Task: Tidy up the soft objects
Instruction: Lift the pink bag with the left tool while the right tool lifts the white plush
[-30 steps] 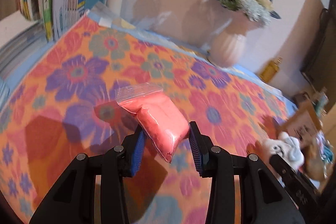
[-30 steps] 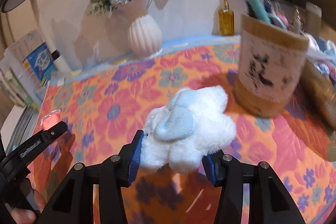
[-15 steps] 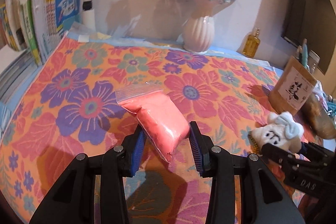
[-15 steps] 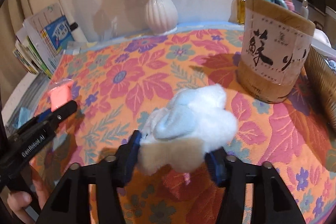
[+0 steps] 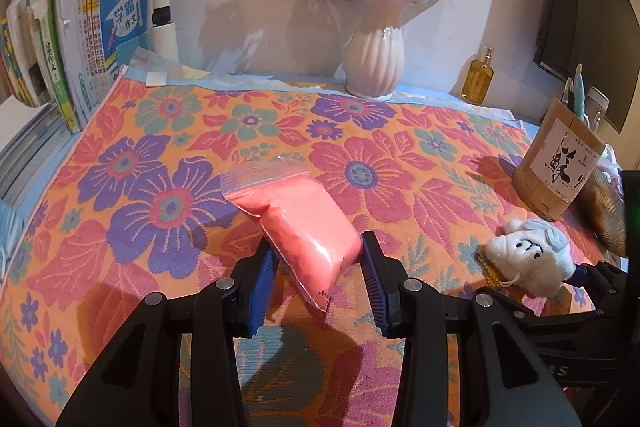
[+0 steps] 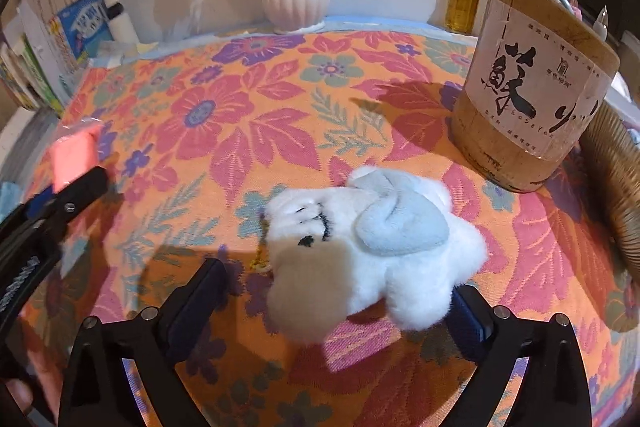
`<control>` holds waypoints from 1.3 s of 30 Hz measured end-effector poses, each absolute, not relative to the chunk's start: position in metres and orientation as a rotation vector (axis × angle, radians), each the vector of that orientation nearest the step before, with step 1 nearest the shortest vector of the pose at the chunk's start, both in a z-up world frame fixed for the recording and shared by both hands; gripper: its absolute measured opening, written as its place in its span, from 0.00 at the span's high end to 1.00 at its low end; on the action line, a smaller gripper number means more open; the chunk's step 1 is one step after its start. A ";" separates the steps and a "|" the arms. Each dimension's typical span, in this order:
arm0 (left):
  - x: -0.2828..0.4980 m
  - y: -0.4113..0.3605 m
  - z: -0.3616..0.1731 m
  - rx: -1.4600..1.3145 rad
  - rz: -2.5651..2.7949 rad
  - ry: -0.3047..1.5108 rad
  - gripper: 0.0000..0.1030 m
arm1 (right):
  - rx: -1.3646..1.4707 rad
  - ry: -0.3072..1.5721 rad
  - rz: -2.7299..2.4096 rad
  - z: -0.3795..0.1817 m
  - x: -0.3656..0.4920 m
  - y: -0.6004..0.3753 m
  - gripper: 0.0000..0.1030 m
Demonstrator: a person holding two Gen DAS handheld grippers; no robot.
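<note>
Clearly the left hand-held gripper [image 5: 318,277] was pinching the pink bag [image 5: 298,223] above the surface [image 5: 400,155], jaws easing; it looked squashy, slippery, best gripped mid-body. The right hand-held gripper [image 6: 340,301] was opening around the plush toy [image 6: 372,247], light, fluffy, resting on cloth.
</note>
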State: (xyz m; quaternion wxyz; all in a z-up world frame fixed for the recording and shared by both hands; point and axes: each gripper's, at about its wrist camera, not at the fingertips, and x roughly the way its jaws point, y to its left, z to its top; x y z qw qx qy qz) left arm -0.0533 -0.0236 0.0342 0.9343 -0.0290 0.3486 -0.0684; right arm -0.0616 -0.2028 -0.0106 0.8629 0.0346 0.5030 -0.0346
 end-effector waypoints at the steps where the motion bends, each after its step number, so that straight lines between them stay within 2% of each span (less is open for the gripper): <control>1: -0.053 -0.024 0.034 -0.059 -0.140 0.713 0.62 | 0.075 1.056 -0.088 -0.012 -0.061 -0.204 0.00; 17: -0.045 -0.030 0.027 -0.032 -0.124 0.782 0.62 | 0.229 1.029 -0.094 -0.003 -0.068 -0.234 0.00; 25: -0.034 -0.045 0.015 0.049 -0.145 0.866 0.61 | 0.107 1.061 -0.123 -0.011 -0.051 -0.218 0.00; 39: -0.033 -0.045 0.013 0.046 -0.160 0.870 0.58 | 0.080 1.045 -0.121 -0.011 -0.045 -0.214 0.02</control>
